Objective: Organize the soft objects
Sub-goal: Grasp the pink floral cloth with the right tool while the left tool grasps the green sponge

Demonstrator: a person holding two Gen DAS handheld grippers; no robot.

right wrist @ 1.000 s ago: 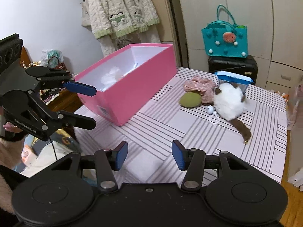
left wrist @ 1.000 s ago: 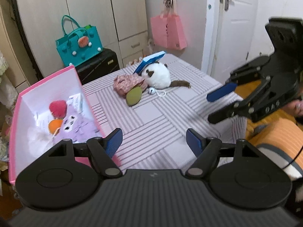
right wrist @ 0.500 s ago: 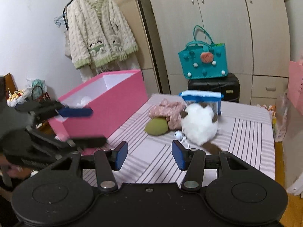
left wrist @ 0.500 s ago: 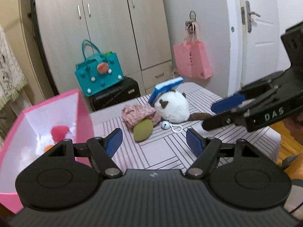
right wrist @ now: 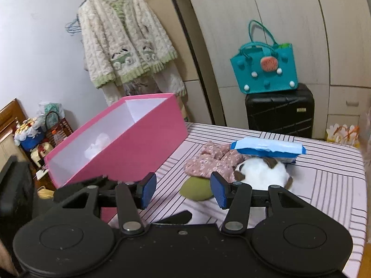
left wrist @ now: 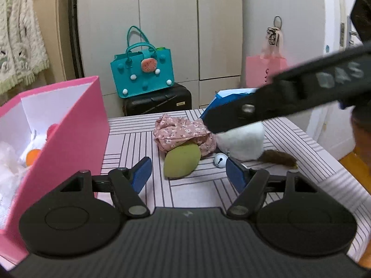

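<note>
A green soft pouch (left wrist: 182, 162) lies on the striped table just beyond my open, empty left gripper (left wrist: 188, 173). Behind it lie a pink floral cloth (left wrist: 180, 132) and a white plush with a brown tail (left wrist: 243, 141). The pink box (left wrist: 76, 129) stands at the left with several soft toys inside. My right gripper (right wrist: 183, 191) is open and empty, above the green pouch (right wrist: 197, 188), floral cloth (right wrist: 211, 159) and white plush (right wrist: 262, 173). Its arm crosses the left wrist view, blurred, over the plush.
A blue-white tissue pack (right wrist: 266, 149) leans behind the plush. A small bell (left wrist: 220, 159) lies by the pouch. A teal bag (right wrist: 264, 69) sits on a black suitcase (right wrist: 280, 111) beyond the table. The table edge (right wrist: 357, 208) runs along the right.
Both grippers have moved forward and lower toward the pile of soft things. The right gripper has swung across in front of the left camera. Both stay open.
</note>
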